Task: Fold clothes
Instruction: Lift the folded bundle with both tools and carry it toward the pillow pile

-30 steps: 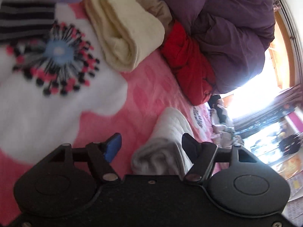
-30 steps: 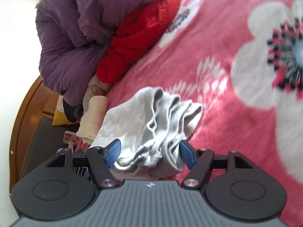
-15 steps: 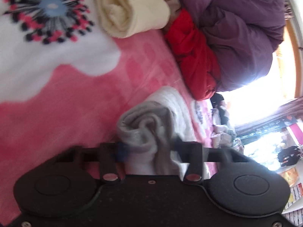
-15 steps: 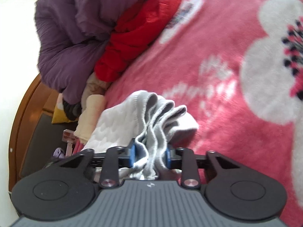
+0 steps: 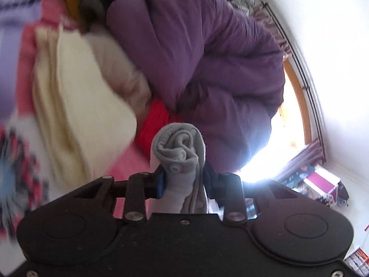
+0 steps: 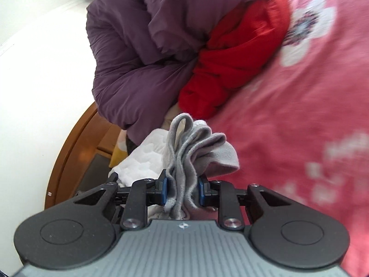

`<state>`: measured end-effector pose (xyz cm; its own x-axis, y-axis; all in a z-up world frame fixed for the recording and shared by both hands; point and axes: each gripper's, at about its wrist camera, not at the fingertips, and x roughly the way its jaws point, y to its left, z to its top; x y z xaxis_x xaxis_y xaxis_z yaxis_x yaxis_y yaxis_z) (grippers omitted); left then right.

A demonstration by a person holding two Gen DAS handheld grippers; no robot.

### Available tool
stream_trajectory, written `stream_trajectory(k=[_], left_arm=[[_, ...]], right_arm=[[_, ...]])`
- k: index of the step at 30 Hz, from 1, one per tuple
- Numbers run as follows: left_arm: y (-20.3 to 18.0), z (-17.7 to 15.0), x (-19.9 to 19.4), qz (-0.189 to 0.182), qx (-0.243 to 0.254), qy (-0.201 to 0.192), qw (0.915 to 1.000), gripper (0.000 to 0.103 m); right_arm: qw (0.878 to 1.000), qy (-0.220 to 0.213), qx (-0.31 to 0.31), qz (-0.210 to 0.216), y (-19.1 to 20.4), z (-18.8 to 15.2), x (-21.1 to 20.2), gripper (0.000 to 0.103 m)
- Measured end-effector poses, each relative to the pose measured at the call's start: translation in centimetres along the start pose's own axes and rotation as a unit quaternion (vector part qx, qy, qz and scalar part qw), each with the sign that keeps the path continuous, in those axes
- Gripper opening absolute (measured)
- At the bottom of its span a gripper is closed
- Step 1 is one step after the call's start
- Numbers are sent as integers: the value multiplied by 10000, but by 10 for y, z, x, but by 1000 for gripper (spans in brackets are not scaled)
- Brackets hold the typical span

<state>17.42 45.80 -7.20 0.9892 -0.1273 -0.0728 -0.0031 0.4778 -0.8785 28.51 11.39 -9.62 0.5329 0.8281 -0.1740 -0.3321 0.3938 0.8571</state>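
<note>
A grey fleece garment (image 5: 178,145) with a white quilted lining and a snap button is bunched up and held by both grippers. My left gripper (image 5: 183,181) is shut on one bunched end, which sticks up between the blue pads, lifted off the bed. My right gripper (image 6: 182,188) is shut on the other end (image 6: 196,147), whose grey folds fan out above the pads, with the white lining (image 6: 143,161) hanging to the left.
A purple duvet (image 5: 207,69) and a red garment (image 6: 235,53) are heaped on the bed. A folded cream blanket (image 5: 76,106) lies left. The pink flowered bedspread (image 6: 299,120) spreads to the right. A wooden headboard (image 6: 69,147) and a white wall stand behind.
Both grippers closed on the grey garment and lifted it off the pink bedspread. The views swung up toward the duvet and the wall.
</note>
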Motion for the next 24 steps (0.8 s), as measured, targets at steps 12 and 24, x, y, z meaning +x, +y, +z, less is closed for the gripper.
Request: stream_trajectory(k=[12,24], left_arm=[[17,77,19,143,29,-1124,9936,30],[9,84,34,2791,863,-1283,9477,63]], right_arm=[[9977,331,-127,582,38,17,148,26],[9969,696,-261,-243,46,-5,220,36]])
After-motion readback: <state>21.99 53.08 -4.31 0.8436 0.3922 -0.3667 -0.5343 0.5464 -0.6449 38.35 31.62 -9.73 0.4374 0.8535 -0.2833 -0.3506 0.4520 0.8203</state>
